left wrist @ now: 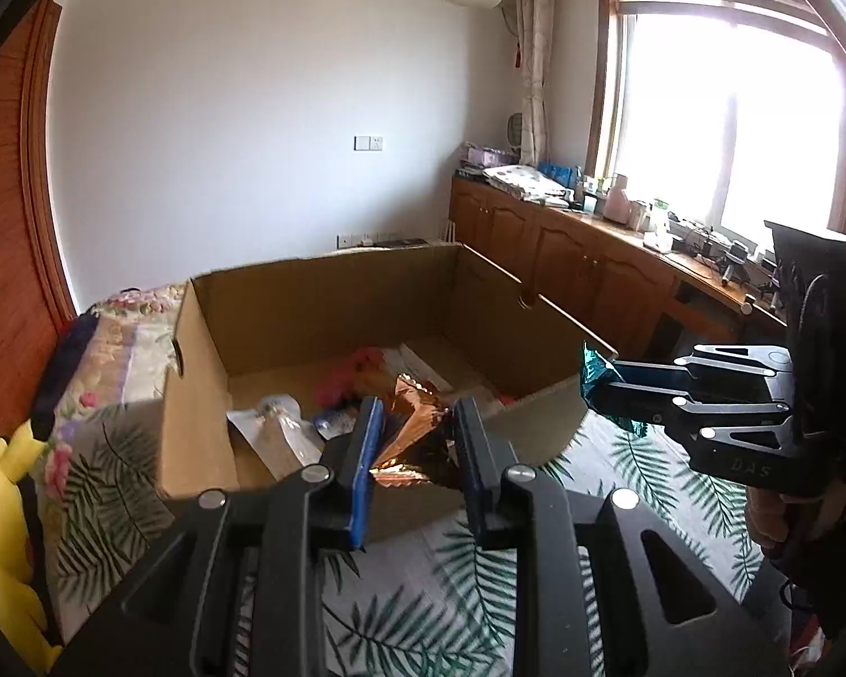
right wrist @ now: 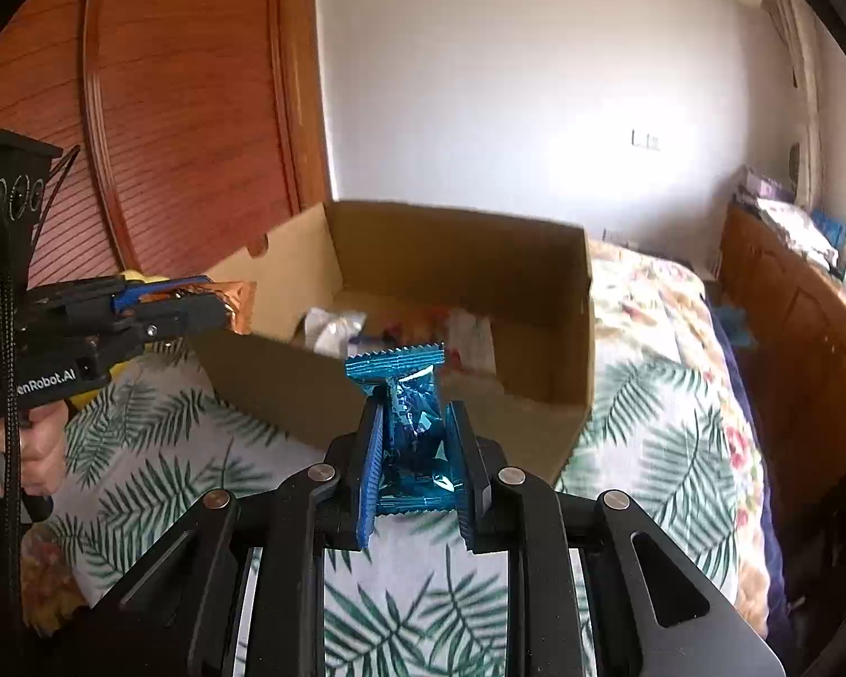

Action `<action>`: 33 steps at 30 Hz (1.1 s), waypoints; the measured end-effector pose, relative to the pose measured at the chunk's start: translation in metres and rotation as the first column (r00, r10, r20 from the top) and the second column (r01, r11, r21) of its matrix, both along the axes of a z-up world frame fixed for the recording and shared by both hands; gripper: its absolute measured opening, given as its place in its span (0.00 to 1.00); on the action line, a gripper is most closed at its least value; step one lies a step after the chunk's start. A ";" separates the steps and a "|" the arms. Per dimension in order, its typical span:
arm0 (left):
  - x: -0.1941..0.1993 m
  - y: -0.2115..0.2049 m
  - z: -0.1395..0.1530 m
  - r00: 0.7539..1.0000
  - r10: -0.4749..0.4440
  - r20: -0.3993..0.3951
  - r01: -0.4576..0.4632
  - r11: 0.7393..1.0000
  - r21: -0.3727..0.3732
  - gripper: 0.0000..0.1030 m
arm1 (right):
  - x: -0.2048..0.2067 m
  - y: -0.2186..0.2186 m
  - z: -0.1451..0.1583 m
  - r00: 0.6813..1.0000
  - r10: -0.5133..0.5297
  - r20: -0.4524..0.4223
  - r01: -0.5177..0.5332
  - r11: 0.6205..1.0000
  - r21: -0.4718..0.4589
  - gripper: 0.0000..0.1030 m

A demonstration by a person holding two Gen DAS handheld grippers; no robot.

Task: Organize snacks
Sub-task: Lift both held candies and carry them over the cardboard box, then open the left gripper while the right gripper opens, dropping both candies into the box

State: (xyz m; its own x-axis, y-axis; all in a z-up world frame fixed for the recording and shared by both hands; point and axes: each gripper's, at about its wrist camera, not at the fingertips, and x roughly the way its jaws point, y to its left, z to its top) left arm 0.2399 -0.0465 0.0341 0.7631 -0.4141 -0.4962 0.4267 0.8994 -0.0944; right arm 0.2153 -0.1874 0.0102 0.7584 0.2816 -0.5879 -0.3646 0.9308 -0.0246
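We clench the left gripper [left wrist: 414, 440] on a copper wrapper [left wrist: 417, 429] and the right gripper [right wrist: 414, 451] on a blue snack [right wrist: 409, 417], beside the cardboard box [right wrist: 536, 282].

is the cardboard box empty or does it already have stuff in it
Not empty. The open cardboard box already holds several packets on its floor, including a clear one and a pink one.

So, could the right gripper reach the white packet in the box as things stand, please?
Probably not yet: the right gripper is shut on the blue packet. The box is open-topped, so nothing visibly blocks the white packet.
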 end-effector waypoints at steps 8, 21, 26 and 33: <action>0.020 0.009 0.000 0.999 0.030 0.015 -0.030 1.000 0.003 0.23 | 0.024 0.011 0.012 0.999 0.024 0.028 -0.024 1.000 -0.006 0.20; 0.061 0.017 -0.025 0.997 0.073 -0.026 -0.073 0.997 -0.003 0.24 | 0.066 0.022 -0.004 0.999 0.032 0.009 -0.032 0.999 -0.012 0.20; 0.068 0.014 -0.029 0.996 0.079 -0.034 -0.079 0.997 0.001 0.24 | 0.075 0.021 -0.009 1.000 0.026 -0.002 -0.026 1.000 0.006 0.20; 0.074 0.012 -0.033 0.996 0.084 -0.035 -0.084 0.996 0.006 0.26 | 0.084 0.020 -0.014 1.000 0.015 -0.012 -0.015 1.000 0.012 0.20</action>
